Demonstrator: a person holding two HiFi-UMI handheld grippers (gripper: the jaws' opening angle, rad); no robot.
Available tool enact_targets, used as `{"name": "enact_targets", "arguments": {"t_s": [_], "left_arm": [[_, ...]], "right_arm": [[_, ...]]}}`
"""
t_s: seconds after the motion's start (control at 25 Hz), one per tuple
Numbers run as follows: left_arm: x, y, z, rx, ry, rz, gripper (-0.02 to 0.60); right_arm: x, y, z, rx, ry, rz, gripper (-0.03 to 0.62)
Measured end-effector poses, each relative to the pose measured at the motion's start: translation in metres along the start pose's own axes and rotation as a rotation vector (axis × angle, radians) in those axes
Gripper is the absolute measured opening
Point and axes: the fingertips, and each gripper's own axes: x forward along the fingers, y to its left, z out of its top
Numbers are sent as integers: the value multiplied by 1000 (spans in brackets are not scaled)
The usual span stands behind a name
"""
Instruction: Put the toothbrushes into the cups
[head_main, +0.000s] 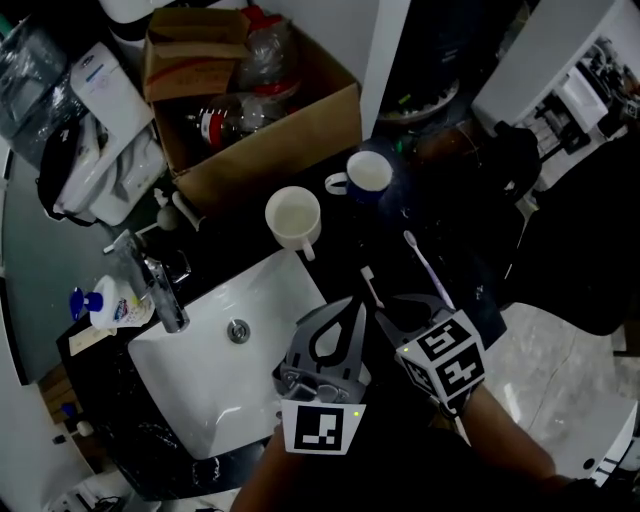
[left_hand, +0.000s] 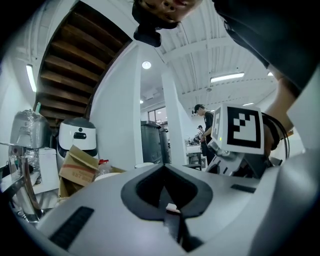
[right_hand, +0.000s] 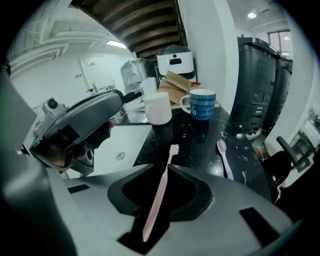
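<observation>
At twelve o'clock, my right tongs clamp the light, slippery toothbrush by its stiff handle; left tongs together.

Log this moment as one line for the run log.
right tongs: shut on pale toothbrush | left tongs: shut, empty | purple toothbrush: flat on counter | white cup, blue cup: no brush inside

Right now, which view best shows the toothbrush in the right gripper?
The right gripper view: the toothbrush shows full length between the right gripper's shut jaws. The head view shows only its head end. The left gripper view misses it.
</observation>
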Motion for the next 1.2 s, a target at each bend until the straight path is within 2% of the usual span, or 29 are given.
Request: {"name": "enact_targets", "arguments": {"t_s": [0.12, 0.36, 0.44, 0.6, 0.88, 1.12, 1.2], "left_arm": [[2, 0, -3, -14, -3, -10, 9], [4, 4, -9, -30, -4, -17, 9], [4, 6, -9, -33, -7, -19, 9], [2, 8, -7, -35, -22, -17, 9], [-1, 10, -6, -37, -32, -21, 9], [-2, 11, -7, -43, -36, -21, 9], [-2, 11, -8, -47, -36, -23, 9]], "right_arm": [[9, -1, -12, 6, 61, 4, 109], [20, 0, -20, 0, 120, 5, 109], [23, 1, -20, -5, 131, 9, 135], [27, -1, -20, -29, 158, -11, 135], [28, -2, -24, -92, 252, -46, 120], [29, -2, -24, -142, 274, -41, 117], [29, -2, -23, -161, 265, -32, 69]]}}
